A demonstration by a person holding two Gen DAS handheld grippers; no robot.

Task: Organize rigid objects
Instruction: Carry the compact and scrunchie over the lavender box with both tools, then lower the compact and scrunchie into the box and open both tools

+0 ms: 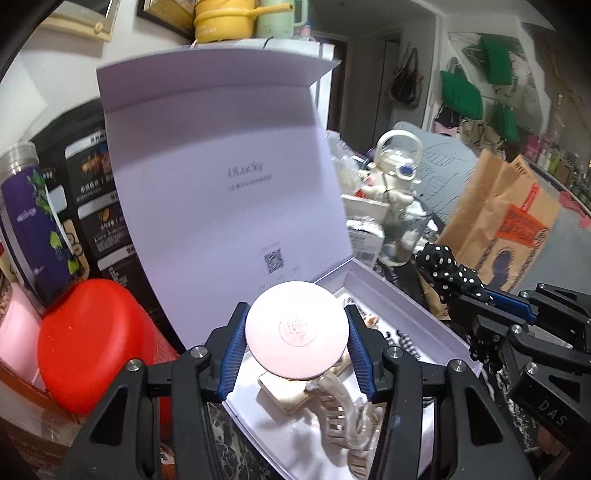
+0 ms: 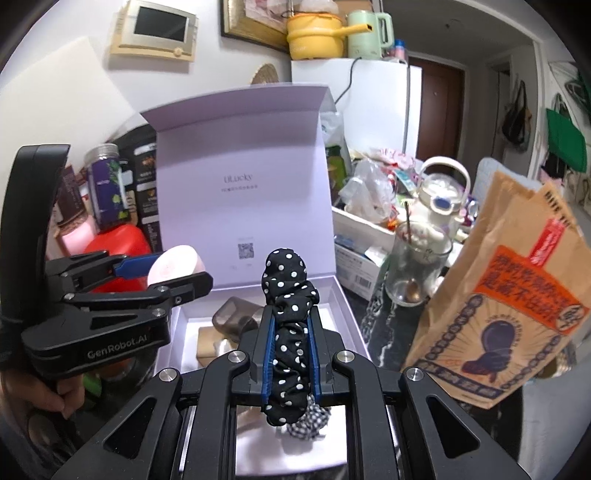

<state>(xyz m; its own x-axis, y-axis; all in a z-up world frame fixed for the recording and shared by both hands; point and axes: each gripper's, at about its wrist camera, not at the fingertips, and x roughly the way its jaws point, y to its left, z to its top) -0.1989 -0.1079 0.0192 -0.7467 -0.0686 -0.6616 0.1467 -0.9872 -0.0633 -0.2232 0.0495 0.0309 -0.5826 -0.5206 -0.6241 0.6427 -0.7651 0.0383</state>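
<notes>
**Both grippers loaded above an open gift box on a crowded table**

In the left wrist view the left gripper (image 1: 297, 347) clamps a round pink compact (image 1: 296, 330) by its edges, low in the centre of the frame, over the white box (image 1: 417, 306). The box lid (image 1: 221, 177) stands upright behind it, filling the upper middle. Inside the box lie a cream hair claw (image 1: 340, 410) and a beige case (image 1: 284, 397).

In the right wrist view the right gripper (image 2: 290, 360) pinches a black polka-dot scrunchie (image 2: 290, 314) tight between its blue pads; the scrunchie stands up at centre frame, over the box's near edge. A checked scrunchie (image 2: 308, 421) lies just under it.

The table top is dark marble (mostly buried). A brown paper bag (image 2: 495, 306) stands at right, a glass cup (image 2: 415, 277) beside it, a red container (image 1: 92, 343) at lower left. A white fridge (image 2: 376, 107) stands at the back wall, a yellow pot (image 2: 314, 35) on top.
</notes>
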